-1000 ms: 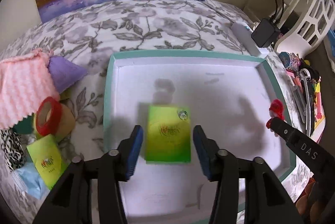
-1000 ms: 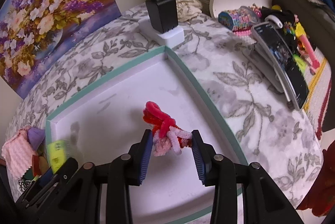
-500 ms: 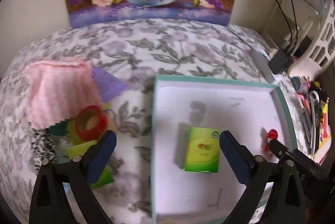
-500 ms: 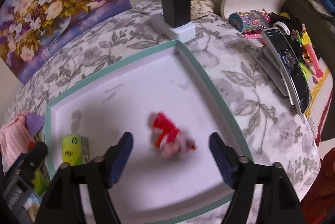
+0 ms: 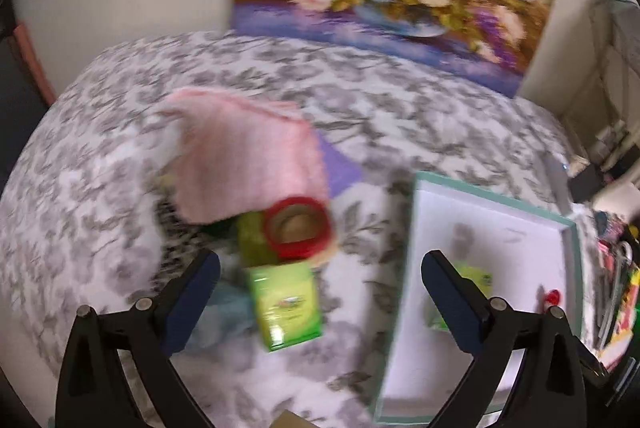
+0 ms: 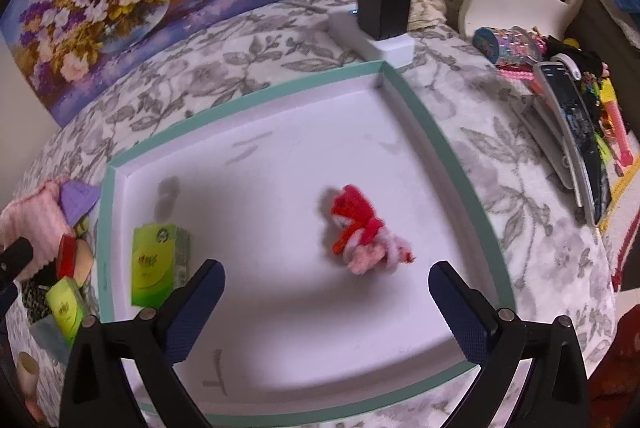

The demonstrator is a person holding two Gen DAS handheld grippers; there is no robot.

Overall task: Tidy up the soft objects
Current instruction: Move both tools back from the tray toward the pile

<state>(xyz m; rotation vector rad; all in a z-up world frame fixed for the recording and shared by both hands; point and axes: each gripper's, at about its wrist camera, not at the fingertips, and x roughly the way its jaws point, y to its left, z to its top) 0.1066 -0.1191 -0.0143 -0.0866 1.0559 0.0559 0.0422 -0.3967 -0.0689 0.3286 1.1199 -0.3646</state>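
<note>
The left gripper [image 5: 320,278] has its fingers spread wide and holds nothing. Between and just ahead of them a green tissue pack [image 5: 286,306] lies on the floral bedspread [image 5: 400,107]. Just beyond that pack are a red tape roll [image 5: 298,230] and a pink knitted cloth [image 5: 244,163], with a purple cloth [image 5: 340,167] poking out from under the pink one. A pale blue soft piece [image 5: 224,316] lies by the left finger. Off past the right finger is the teal-rimmed white tray [image 5: 496,191].

The right gripper [image 6: 326,290] is also wide open and empty, over the tray [image 6: 256,95]. A red and pink pipe-cleaner bundle [image 6: 362,234] rests on the tray floor ahead of the fingers, nearer the right finger, touching neither. A second green tissue pack [image 6: 154,264] lies in the tray just ahead of the left finger
</note>
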